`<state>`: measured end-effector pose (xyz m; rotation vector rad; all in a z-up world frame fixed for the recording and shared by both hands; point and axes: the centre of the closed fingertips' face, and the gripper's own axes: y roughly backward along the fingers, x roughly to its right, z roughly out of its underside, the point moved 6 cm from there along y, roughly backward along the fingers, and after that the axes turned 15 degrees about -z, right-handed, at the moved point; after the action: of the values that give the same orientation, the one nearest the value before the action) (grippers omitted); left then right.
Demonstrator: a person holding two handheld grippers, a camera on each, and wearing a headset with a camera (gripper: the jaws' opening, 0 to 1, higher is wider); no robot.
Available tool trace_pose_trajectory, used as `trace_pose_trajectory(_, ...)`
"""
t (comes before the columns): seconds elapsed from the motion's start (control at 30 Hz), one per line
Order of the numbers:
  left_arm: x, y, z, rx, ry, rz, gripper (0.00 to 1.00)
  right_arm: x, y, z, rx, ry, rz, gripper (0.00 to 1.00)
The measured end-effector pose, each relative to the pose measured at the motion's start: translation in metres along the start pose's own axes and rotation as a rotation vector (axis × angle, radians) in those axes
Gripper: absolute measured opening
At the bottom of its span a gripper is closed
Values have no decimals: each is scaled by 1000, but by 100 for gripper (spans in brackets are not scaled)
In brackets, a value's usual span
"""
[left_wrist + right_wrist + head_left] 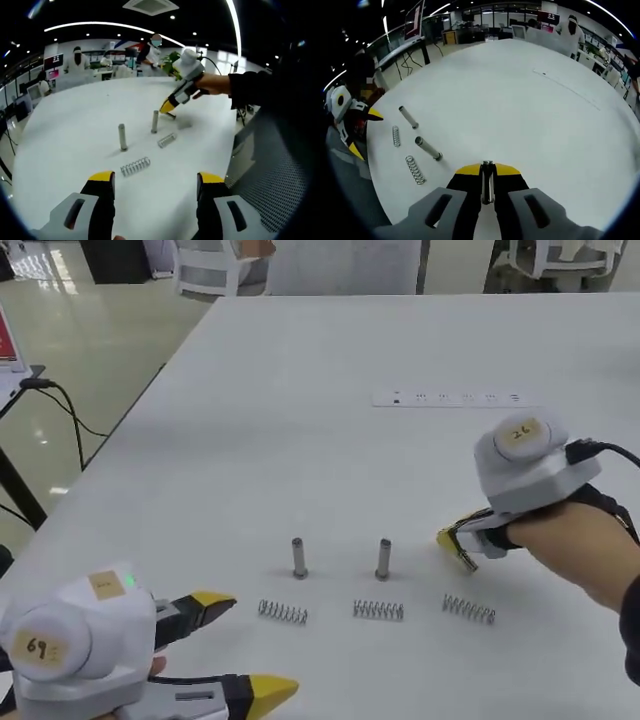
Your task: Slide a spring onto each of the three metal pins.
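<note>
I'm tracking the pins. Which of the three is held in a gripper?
The pin clamped in the right gripper. The left pin and middle pin stand upright on the table, untouched.

A round tan sticker [40, 648] behind the claw of the white left gripper [248, 645] reads "69". The matching sticker [521, 432] on the right gripper [456, 546] reads "26".

A wide white table [300, 390] carries a white power strip [455, 398] lying flat near its far side. Grey chairs [345, 265] stand at the far edge. The floor [90, 340] on the left is pale and glossy, crossed by a black cable [65, 403]. Long light strips [125, 24] and a ceiling vent [150, 6] hang over an open office with a monitor [415, 20].
</note>
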<state>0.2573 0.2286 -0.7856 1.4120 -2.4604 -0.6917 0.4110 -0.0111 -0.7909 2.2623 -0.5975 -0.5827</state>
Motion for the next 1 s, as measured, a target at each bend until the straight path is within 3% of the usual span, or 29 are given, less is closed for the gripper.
trace_pose_trajectory(1.0,3,1,-2,12,-16,13,61,-14,28,8,19,-5,8,5)
